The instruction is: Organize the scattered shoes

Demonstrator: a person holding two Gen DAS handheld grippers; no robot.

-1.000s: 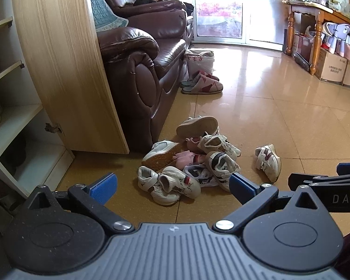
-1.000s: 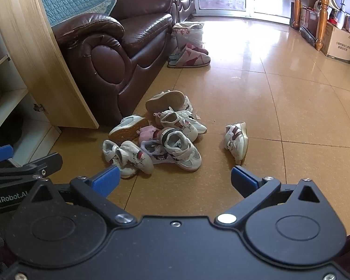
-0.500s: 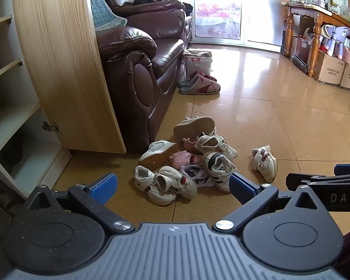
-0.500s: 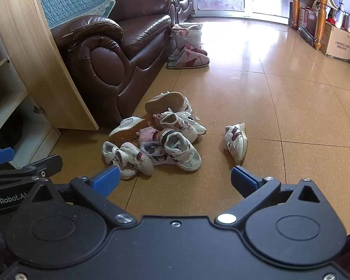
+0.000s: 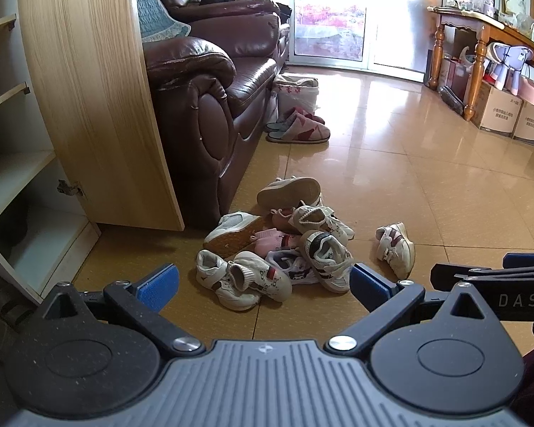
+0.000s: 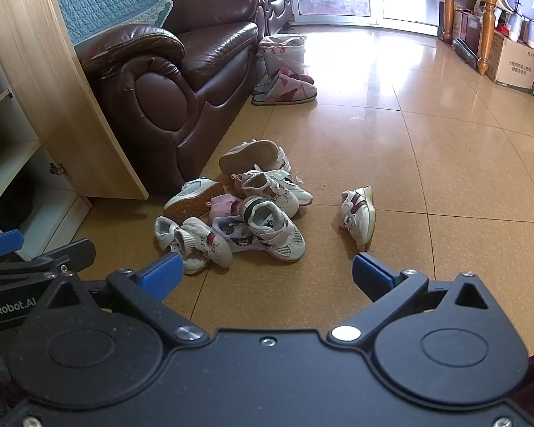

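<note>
"DAS" shows on the right hand-held gripper [image 5: 491, 277]; "enRobot.AI" on the left hand-held gripper [image 6: 35, 270].

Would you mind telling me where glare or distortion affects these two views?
Left wrist view: the glass door is blown out white and the cabinet door bows from fisheye. Right wrist view: glare streaks the floor; the shoe pile stays sharp.

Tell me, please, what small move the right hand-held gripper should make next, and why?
Probably ease the right hand-held gripper forward and down toward the lone white-and-maroon shoe: it lies apart from the pile, and the jaws are open and empty.
</note>
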